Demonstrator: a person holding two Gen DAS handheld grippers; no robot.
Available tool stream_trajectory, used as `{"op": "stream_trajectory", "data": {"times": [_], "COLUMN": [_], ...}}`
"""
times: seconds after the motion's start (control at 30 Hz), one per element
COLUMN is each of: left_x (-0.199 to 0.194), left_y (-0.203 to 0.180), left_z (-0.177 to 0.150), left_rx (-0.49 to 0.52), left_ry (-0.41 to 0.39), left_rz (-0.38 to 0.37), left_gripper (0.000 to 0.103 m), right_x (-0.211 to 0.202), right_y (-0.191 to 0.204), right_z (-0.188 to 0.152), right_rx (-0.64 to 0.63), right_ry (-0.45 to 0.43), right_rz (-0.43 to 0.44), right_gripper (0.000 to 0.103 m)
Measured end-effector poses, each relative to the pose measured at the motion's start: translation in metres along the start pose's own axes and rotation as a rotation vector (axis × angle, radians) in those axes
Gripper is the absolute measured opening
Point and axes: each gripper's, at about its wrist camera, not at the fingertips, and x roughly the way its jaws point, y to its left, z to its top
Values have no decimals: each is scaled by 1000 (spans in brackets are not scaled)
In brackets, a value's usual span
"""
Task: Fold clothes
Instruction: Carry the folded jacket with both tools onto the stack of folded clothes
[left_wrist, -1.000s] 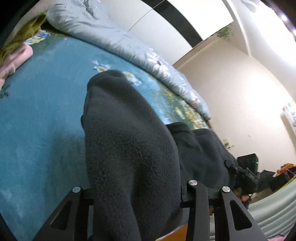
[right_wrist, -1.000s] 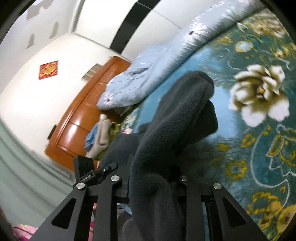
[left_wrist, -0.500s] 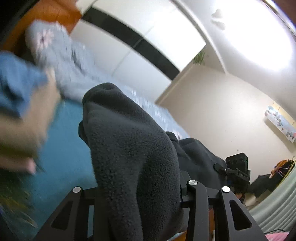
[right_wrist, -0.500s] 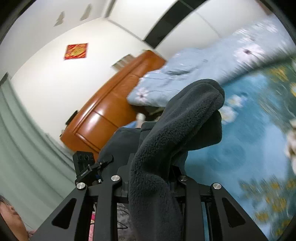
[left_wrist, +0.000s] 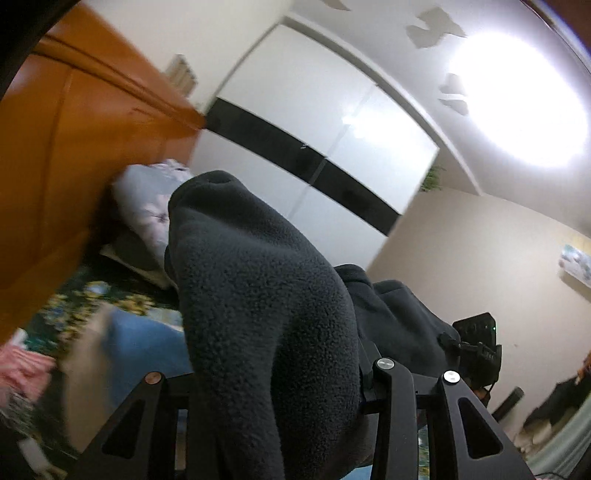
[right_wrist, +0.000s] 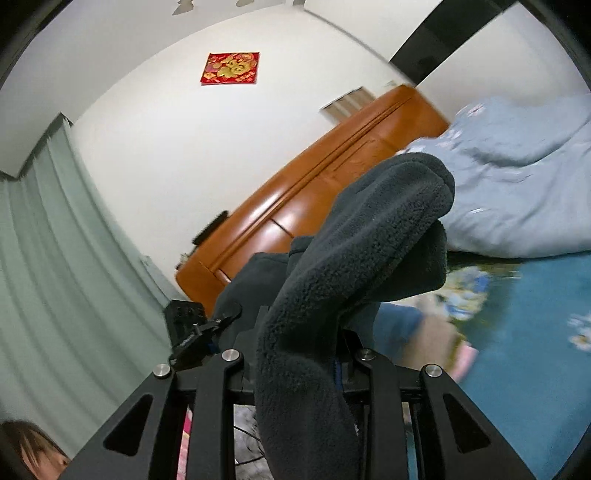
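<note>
A dark grey fleece garment (left_wrist: 258, 295), nubbly and matt, drapes over matt black plastic gripper arms. The wooden headboard (right_wrist: 314, 206) behind shines glossy orange-brown.

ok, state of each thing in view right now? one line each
left tool: shut on dark fleece garment
right tool: shut on dark fleece garment
dark fleece garment: held up between both tools, bunched, draped over the fingers, not yet folded
pale blue quilt: rumpled, heaped on the bed
clothes pile: on the bed, blurred, fold state unclear
wardrobe doors: closed
ceiling light: on
</note>
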Motion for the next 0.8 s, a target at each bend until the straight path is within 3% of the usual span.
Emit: {"op": "stream_trajectory", "data": {"times": [0.1, 0.17, 0.27, 0.37, 0.47, 0.53, 0.6, 0.73, 0.8], "left_x": [6, 20, 41, 53, 69, 70, 80, 61, 54], "left_y": [48, 90, 159, 214, 217, 212, 222, 220, 217], "left_z": [6, -8, -39, -69, -88, -98, -99, -92, -89], "left_rx": [12, -32, -184, -348, -314, -282, -321, -361, -391], "left_ry": [10, 33, 74, 114, 109, 97, 95, 92, 118], "left_rz": [58, 88, 157, 181, 169, 180, 179, 181, 175], "left_gripper": [42, 42, 42, 47, 52, 56, 57, 57, 58], "right_x": [59, 92, 132, 140, 135, 138, 139, 140, 134], "right_y": [-27, -51, -100, -147, -178, -179, -180, -176, -170], "right_z": [-3, -15, -44, -70, -82, -83, -81, -73, -68], "right_rx": [36, 74, 164, 254, 349, 338, 333, 324, 302], "right_ry": [41, 66, 124, 136, 119, 118, 120, 138, 146], "right_rz": [28, 30, -6, -50, 0, -21, -38, -79, -120], "right_gripper": [28, 28, 28, 28, 30, 31, 31, 33, 40]}}
